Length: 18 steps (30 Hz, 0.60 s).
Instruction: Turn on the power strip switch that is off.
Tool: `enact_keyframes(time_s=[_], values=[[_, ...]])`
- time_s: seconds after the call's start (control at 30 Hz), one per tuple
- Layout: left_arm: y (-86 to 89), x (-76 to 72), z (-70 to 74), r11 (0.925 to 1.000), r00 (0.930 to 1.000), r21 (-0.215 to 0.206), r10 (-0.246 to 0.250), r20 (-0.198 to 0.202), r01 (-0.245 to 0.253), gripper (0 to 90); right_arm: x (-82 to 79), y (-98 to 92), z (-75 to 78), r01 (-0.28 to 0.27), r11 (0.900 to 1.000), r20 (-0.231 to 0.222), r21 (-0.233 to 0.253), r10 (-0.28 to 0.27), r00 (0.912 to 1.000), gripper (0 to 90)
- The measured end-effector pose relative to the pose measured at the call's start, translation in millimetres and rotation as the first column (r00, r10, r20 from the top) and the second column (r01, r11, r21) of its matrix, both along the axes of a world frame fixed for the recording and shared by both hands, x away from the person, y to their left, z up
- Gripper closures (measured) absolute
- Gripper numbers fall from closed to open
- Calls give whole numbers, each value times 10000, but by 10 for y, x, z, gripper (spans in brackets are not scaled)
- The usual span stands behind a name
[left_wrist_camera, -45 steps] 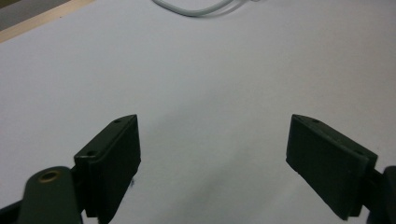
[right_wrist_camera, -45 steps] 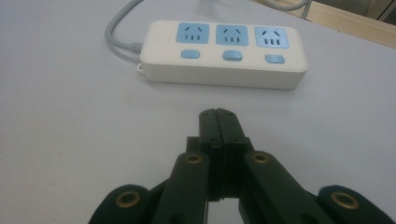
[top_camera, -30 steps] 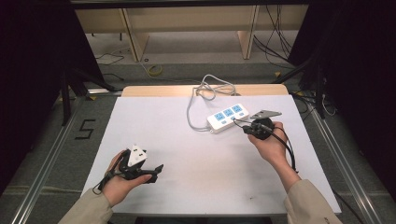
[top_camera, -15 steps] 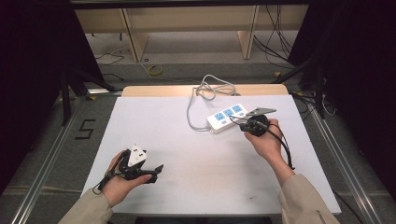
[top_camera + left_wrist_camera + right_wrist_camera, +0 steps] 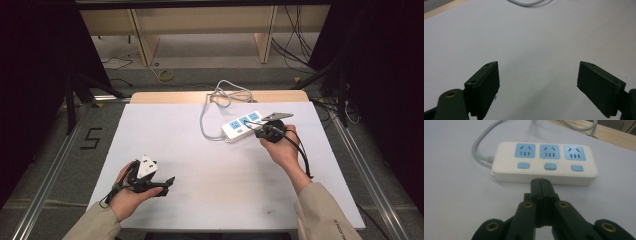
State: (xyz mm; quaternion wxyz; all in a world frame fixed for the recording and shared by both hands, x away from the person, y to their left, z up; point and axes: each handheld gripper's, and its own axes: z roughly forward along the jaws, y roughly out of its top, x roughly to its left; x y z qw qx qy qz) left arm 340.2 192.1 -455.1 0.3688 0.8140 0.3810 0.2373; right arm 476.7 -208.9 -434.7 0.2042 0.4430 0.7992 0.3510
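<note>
The power strip [image 5: 544, 163] lies toward the far right of the worktop [image 5: 200, 165]. The right tool [image 5: 540, 182], jaws pressed together, sits just before it; the left tool [image 5: 537, 85], spread wide, rests well apart from it.

Power strip [image 5: 544, 162]: cream-white body, three light-blue socket faces with dark slots, three light-blue buttons below them. Cord [image 5: 480, 145]: pale grey, looped on far side. Table [image 5: 210, 165]: plain white sheet, light wood strip along far edge. Left gripper [image 5: 537, 87]: matte black jaws, brass-coloured rivet; white block on top in high view. Right gripper [image 5: 540, 182]: black jaws and links, brass-coloured rivets, grey plate [image 5: 276, 116] on top, black cable [image 5: 300, 155]. Sleeves [image 5: 330, 215]: beige-khaki, small dark lettering on right one. Floor: grey, black "5" mark [image 5: 91, 138].
</note>
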Motion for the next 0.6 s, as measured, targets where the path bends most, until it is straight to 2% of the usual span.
enact_keyframes(time_s=[0.6], values=[[-2, 1, -4, 10000, 10000, -18, -16, 10, 16, 179, 139, 47, -13, 81, 9999, -230, -122, -83, 9997, 900]])
